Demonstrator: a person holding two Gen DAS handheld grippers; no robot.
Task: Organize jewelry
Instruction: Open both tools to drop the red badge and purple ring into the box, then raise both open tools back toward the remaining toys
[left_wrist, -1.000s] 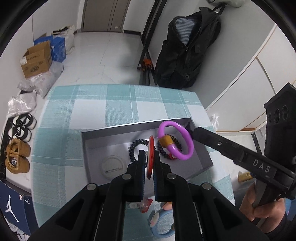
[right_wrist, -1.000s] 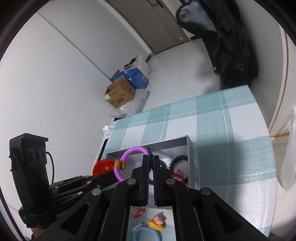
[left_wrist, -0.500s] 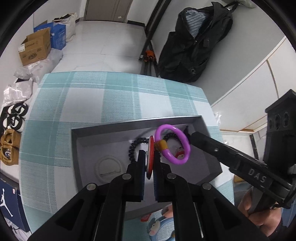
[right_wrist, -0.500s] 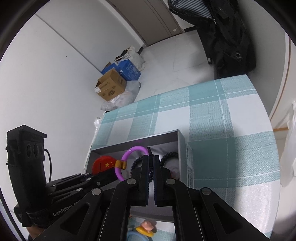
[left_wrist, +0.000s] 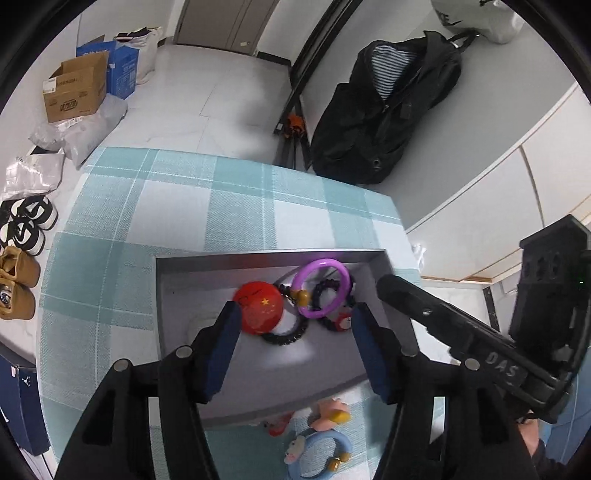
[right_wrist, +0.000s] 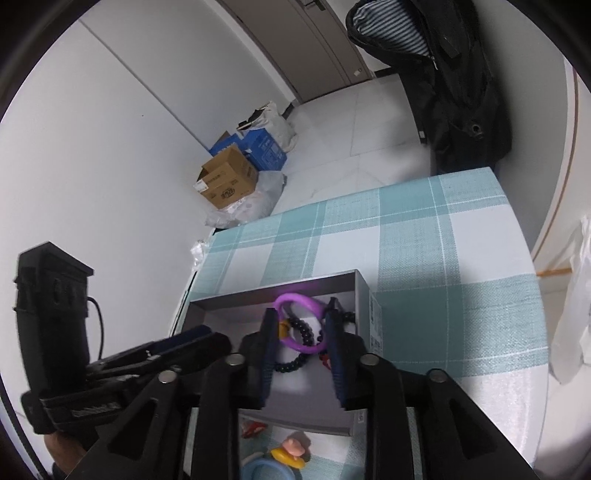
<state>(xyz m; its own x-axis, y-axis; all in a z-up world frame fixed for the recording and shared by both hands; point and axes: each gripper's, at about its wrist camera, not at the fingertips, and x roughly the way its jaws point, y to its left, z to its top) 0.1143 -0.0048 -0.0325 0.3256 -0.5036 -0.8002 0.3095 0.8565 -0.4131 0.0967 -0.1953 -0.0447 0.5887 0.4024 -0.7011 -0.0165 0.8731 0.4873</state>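
Observation:
A grey box (left_wrist: 258, 258) stands on the checked table. Inside lie a red round badge with yellow stars (left_wrist: 260, 312), a purple ring bracelet (left_wrist: 321, 291) with a yellow charm, and black bead bracelets (left_wrist: 284, 334). My left gripper (left_wrist: 295, 321) is open above the box, the badge lying free by its left finger. My right gripper (right_wrist: 301, 336) is open too, its fingers either side of the purple bracelet (right_wrist: 295, 321), which rests in the box (right_wrist: 273, 291). The right gripper also shows in the left wrist view (left_wrist: 388, 291).
On the cloth in front of the box lie a blue bracelet with charms (left_wrist: 325, 454) and small pink and red charms (left_wrist: 328, 413). A black bag (left_wrist: 384, 110) leans on the wall beyond the table. Cardboard boxes (left_wrist: 74, 92) and shoes (left_wrist: 26, 229) are on the floor at left.
Both grippers have opened. The red badge left my left gripper and the purple bracelet left my right gripper; both now lie in the box. Both grippers moved lower over it.

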